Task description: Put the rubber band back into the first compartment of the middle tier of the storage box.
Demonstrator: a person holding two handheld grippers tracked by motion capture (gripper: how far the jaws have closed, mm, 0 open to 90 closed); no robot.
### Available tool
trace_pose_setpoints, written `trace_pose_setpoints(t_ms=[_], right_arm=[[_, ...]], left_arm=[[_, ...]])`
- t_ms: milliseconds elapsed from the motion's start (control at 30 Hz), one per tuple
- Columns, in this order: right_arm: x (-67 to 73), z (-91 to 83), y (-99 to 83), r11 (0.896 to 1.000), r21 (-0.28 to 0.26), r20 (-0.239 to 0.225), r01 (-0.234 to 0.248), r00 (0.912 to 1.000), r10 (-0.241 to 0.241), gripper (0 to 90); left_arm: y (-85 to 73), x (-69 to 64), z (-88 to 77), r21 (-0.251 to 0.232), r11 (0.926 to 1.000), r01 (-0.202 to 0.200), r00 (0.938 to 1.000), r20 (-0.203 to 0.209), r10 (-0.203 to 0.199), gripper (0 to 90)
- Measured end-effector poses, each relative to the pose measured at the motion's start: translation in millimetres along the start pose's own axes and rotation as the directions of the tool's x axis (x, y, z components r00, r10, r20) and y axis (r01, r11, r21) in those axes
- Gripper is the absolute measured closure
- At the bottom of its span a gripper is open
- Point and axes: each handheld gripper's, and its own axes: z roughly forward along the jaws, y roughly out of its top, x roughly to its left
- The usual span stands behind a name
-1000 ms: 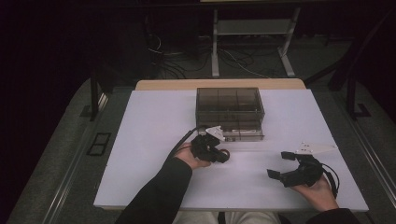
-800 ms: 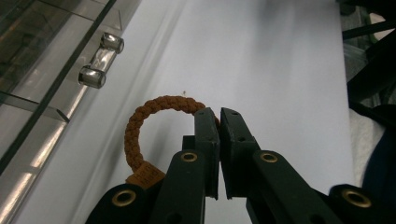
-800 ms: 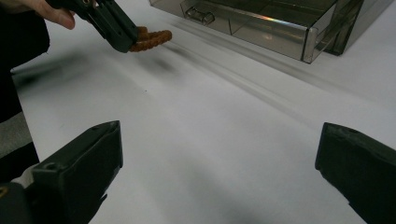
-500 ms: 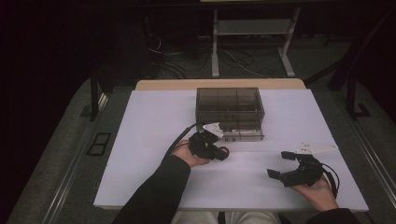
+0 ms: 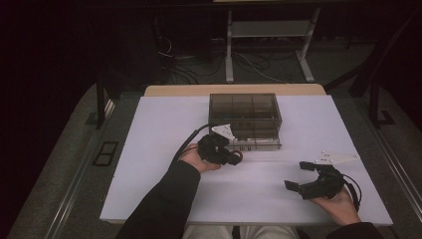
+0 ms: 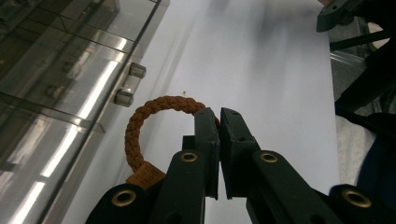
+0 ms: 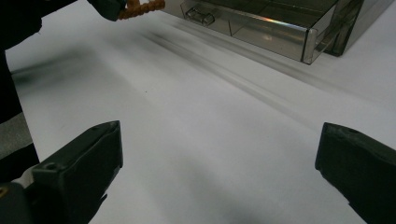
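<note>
- Left gripper view: left gripper [image 6: 219,116] jaws clamp a brown braided bracelet [image 6: 140,121] just beside the clear drawer box [image 6: 60,70].
- Right gripper [image 5: 302,177] gapes wide, holding nothing, near the table's [image 5: 164,124] front edge.

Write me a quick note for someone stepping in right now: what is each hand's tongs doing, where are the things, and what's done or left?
Left tongs: shut on the brown braided bracelet, held just in front of the clear drawer box.
Right tongs: open, holding nothing, over the white table, off to the right.
Done: bracelet is gripped.
Left, probably: put the bracelet into the box; a drawer looks slightly pulled out, though I cannot be sure it is the target.
</note>
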Motion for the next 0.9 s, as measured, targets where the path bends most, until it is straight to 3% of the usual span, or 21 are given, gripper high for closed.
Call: trace_pose_setpoints(t_ms=[467,900], right_arm=[[-0.6,-0.7,0.1,1.0,-0.005,0.002,0.001,1.0,-0.001,0.2],[-0.6,-0.6,0.1,1.0,-0.004,0.002,0.002,1.0,-0.002,0.2]], left_arm=[[6.1,8.3,-19.3,-0.02,0.9998,-0.009,0.9996,-0.027,0.009,85.7],[10.0,17.5,-34.6,-0.061,0.9981,0.003,0.9981,-0.061,-0.007,85.7]])
